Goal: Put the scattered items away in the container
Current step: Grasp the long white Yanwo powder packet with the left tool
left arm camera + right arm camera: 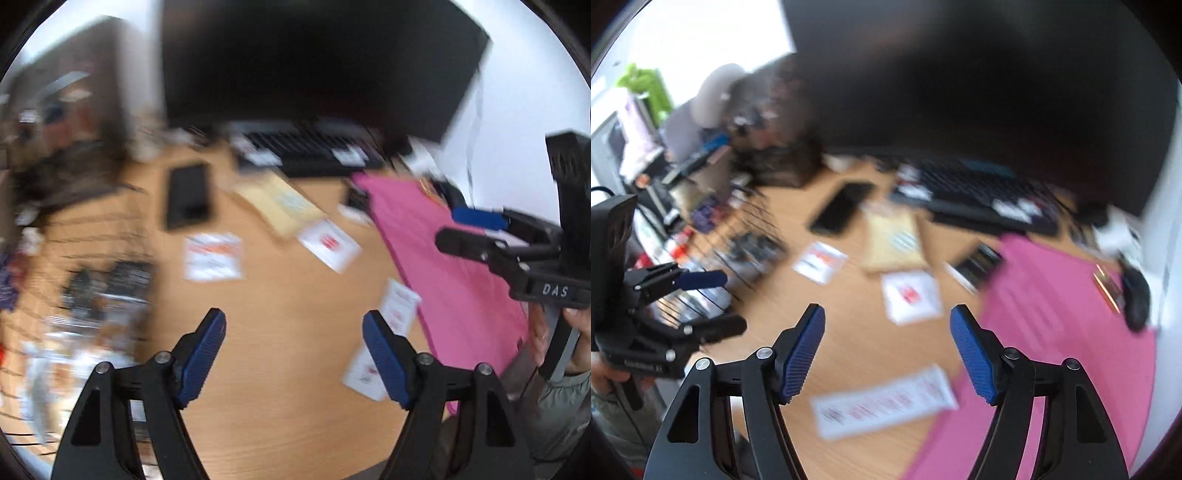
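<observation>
Both views are motion-blurred. Several white packets with red print lie scattered on the wooden desk (280, 332): one (213, 255) ahead left, one (328, 243) ahead right, others (397, 310) near the pink mat. A black wire basket (74, 288) holding items stands at the left, also in the right wrist view (738, 243). My left gripper (293, 350) is open and empty above the desk. My right gripper (886, 347) is open and empty above a long white packet (886, 402); another packet (910, 295) lies ahead.
A pink mat (443, 266) covers the desk's right side. A black phone (186, 195), a tan envelope (280, 203), a keyboard (314, 147) and a dark monitor (317, 62) lie beyond. A mouse (1137, 295) sits on the mat.
</observation>
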The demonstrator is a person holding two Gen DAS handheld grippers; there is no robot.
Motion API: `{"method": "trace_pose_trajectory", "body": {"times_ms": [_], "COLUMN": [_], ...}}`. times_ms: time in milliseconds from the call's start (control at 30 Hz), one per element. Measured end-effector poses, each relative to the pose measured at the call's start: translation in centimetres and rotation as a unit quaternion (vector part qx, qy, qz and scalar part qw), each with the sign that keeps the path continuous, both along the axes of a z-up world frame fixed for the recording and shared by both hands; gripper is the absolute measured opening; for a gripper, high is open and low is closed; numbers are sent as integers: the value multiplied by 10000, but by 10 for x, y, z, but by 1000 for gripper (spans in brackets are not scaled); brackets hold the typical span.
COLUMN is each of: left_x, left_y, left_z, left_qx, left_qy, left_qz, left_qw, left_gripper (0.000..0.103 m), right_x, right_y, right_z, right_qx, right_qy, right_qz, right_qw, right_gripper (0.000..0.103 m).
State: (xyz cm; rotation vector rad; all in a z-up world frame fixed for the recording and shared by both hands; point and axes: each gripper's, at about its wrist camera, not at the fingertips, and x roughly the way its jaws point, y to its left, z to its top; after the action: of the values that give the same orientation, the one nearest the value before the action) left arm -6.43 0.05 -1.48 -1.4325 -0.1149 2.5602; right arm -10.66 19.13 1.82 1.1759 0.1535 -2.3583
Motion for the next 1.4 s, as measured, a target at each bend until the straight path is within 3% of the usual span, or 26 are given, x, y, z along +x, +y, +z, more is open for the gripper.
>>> {"method": "trace_pose_trajectory", "body": {"times_ms": [100,233,433,633,833,1000,1133,1300,1400], "left_x": [-3,-12,-25,-25,-21,-22,-24,-25,-29], "left_y": [40,64,47,49,47,39,39,66,87], "left_z": [-31,-64,-85,-92,-91,-90,-87,-80,-87], "left_qx": [-161,-303,-371,-310,3,186,191,-70,-529], "left_qy": [-354,-740,-971,-901,-952,-1016,-1030,-855,-769], "left_qz": [-443,-616,-261,-402,-579,-568,-437,-660,-880], "left_qw": [9983,9949,9942,9946,9938,9930,9935,9941,9917], "left_gripper": [79,79,79,80,80,80,80,80,80], "right_x": [10,33,39,32,17,2,5,7,11], "right_y": [29,41,38,16,1,-9,-2,37,54], "right_z": [-32,-69,-97,-119,-122,-120,-112,-88,-81], "right_qx": [383,1147,1269,1452,1049,335,352,196,175], "right_qy": [-200,-196,-278,-317,-320,-533,-464,-316,-259], "right_qz": [-270,-394,-273,-162,-65,53,-72,-495,-610], "right_qw": [9987,9924,9911,9888,9939,9980,9983,9981,9976], "right_gripper": [71,71,71,71,71,72,72,72,72]}}
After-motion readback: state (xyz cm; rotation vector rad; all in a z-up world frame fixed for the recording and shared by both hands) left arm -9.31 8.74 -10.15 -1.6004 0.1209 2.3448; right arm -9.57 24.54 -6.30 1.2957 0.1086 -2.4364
